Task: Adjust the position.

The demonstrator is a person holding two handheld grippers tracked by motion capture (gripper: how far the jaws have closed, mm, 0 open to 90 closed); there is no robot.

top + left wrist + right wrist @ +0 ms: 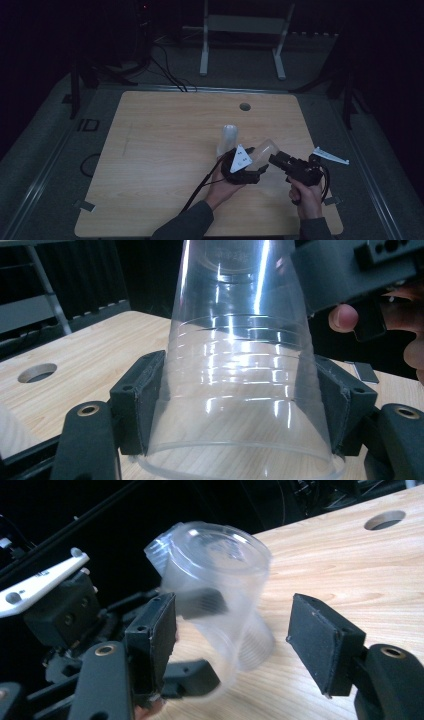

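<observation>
The clear plastic cup (pixel 245 365) is held off the table (pixel 160 150) near its front right part, tilted, with its closed base toward the right gripper (pixel 232 645) and its open rim toward the left gripper's camera. The left gripper (pixel 260 167) pinches it: both pads press the wall near the rim, one on each side. The right gripper stands spread, its jaws well apart on either side of the cup's base end, touching nothing that can be told (the cup is blurred in the right gripper view). Judgement on the step in hand: the right gripper appears to be lining up to take the cup; it would do well to close gently on the ribbed band, square to the wall, since thin plastic will buckle or slip under a skewed squeeze, and the left should hold until the second grip is firm. Count: two clear cups, the held one and a second cup (pixel 228 139) standing inverted on the table just beyond; two grippers; one round hole (pixel 244 106) in the tabletop; one white frame (pixel 242 35) on the floor behind
</observation>
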